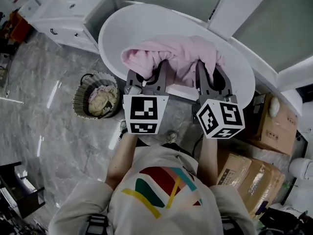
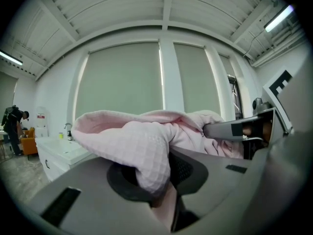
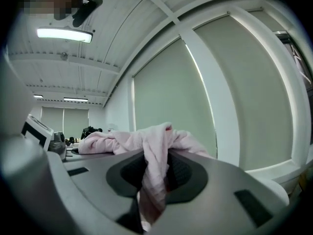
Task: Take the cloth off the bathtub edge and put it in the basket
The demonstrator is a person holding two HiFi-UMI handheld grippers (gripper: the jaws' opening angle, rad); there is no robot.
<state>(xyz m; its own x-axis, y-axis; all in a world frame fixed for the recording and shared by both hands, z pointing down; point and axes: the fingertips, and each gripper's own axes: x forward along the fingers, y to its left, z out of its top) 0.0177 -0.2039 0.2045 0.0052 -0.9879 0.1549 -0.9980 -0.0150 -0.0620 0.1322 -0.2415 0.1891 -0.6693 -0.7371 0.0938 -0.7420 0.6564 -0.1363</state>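
Here the pink cloth (image 1: 172, 58) hangs bunched between left gripper (image 1: 148, 76) and right gripper (image 1: 209, 77), each pinching it.

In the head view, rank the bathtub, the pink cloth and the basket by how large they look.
1. bathtub, largest.
2. pink cloth, though held up nearer the camera.
3. basket, smallest, down on the floor, so its true size against the cloth is unsure.

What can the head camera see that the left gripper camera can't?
Only the head view shows the basket, the bathtub and the boxes. Only the left gripper view shows the ceiling, the blinds and a far-off person. Both show the pink cloth, pinched by the left gripper and the right gripper.
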